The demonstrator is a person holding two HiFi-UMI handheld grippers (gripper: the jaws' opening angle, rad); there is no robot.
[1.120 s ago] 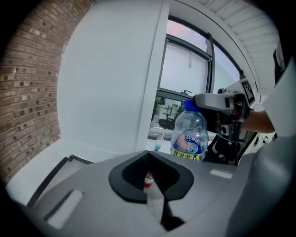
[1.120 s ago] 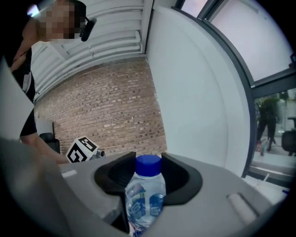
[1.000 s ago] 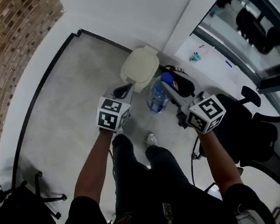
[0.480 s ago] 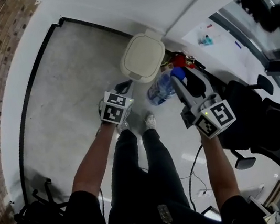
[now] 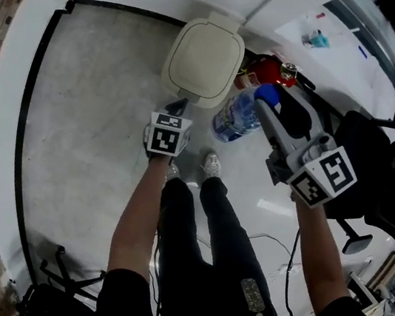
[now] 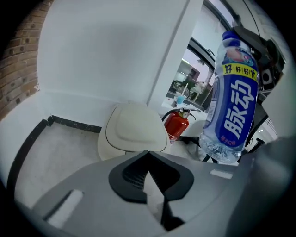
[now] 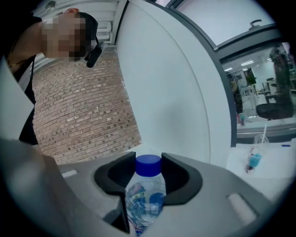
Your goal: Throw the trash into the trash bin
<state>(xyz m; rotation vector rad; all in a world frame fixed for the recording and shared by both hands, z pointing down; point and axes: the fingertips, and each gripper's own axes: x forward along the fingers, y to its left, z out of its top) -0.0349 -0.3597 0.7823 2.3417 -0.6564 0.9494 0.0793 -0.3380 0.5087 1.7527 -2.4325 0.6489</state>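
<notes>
— Starting overhead, head view: what's in hand?
— Right gripper (image 5: 265, 97) pinches a clear water bottle (image 5: 236, 117) at its blue-capped neck. The labelled body sticks out to the left. The bottle hangs over the floor (image 5: 88, 134), just right of the cream trash bin (image 5: 203, 55), whose lid is down. A red fire extinguisher (image 5: 264, 71) stands just right of the bin, on the far side of the bottle.
— And the other claw?
— Left gripper (image 5: 178, 107) has its tip at the lid's near edge. Touching or not, can't tell from above. A black office chair (image 5: 378, 161) sits well to the right.
— Left gripper view?
— Jaws are pressed together with nothing between them. The bin stands beyond them, apart, lid closed, against a white wall (image 6: 106, 55). The extinguisher is at its right. The bottle fills the right side, cap end uppermost, gripped there by the other claw.
— Right gripper view?
— Jaws stand wide, one on either side of the bottle's neck and holding it, with the blue cap between the tips. A brick wall (image 7: 83, 106) is far left.
</notes>
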